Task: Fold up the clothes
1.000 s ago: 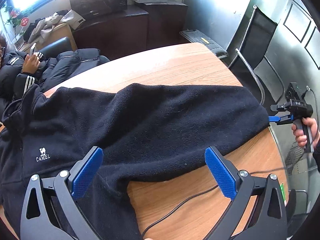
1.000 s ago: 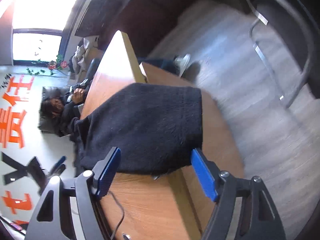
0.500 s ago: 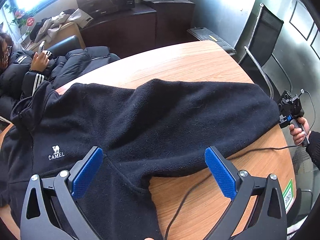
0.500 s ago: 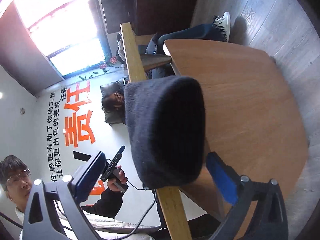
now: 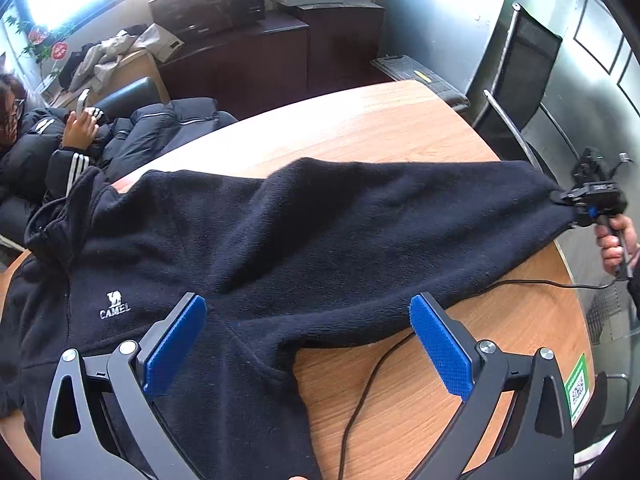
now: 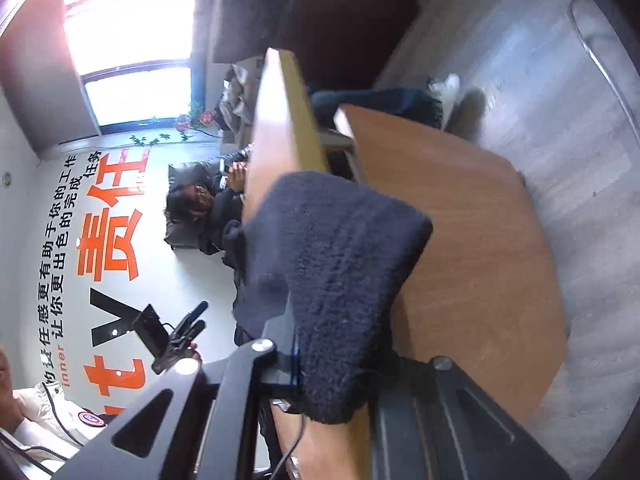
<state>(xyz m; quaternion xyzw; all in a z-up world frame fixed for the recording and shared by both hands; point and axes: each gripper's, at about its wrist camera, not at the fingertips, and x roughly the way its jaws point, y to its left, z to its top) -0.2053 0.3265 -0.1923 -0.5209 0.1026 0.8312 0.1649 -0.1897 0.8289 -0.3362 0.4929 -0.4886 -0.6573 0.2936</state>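
Black fleece jacket spread on table; sleeve axis running frame right. Cuff clamped by right hand-held gripper. Left hand-held gripper released, above armpit.

daylit | window glare blown out | fisheye edges warped | right view motion-blurred

Office, conference table, mesh chair, wall slogan
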